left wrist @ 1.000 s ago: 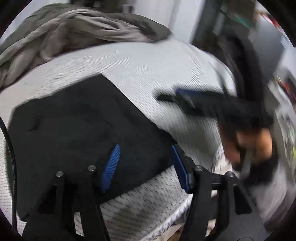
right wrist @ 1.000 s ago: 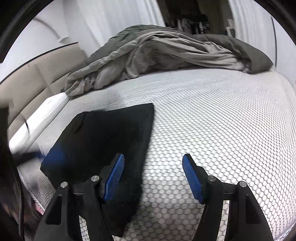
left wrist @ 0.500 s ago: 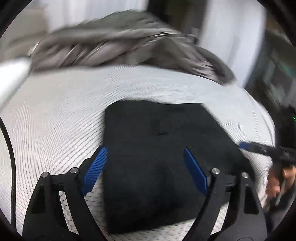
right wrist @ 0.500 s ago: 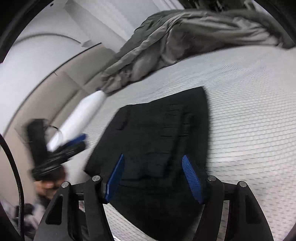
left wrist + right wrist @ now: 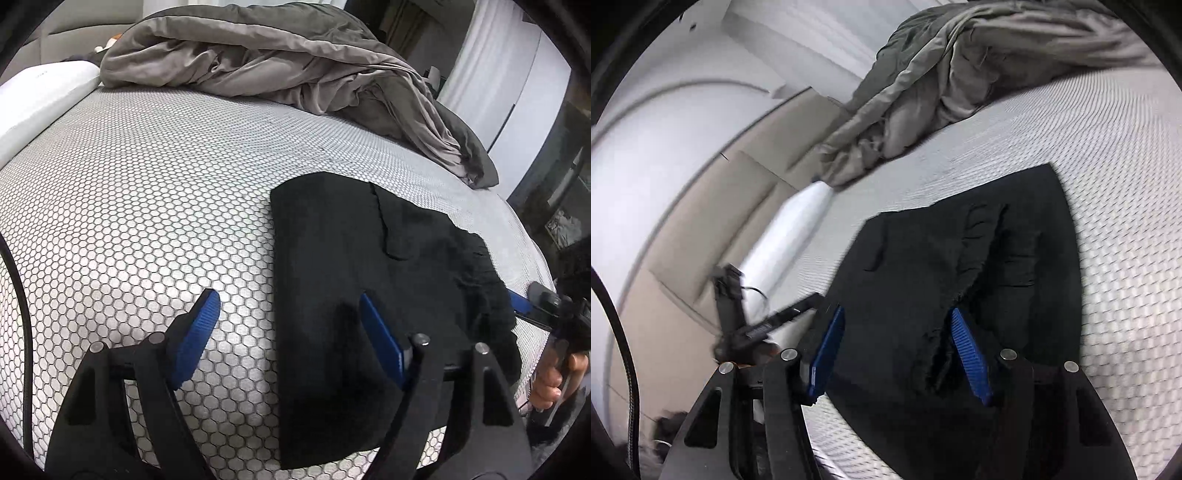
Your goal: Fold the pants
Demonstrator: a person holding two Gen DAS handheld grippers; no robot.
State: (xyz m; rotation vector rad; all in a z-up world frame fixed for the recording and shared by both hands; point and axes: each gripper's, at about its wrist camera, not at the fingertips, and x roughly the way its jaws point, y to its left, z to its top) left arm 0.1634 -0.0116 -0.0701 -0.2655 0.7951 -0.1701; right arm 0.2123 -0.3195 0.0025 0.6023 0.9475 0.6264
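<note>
Folded black fabric pants (image 5: 354, 295) lie flat on the white honeycomb-patterned mattress (image 5: 147, 206), right of centre in the left wrist view. Left gripper (image 5: 291, 336), blue-padded fingers spread apart and empty, straddles the pants' left edge. Right gripper (image 5: 901, 354), likewise spread and empty, hovers over them. Crumpled grey duvet (image 5: 280, 62) fills the upper frame.
</note>
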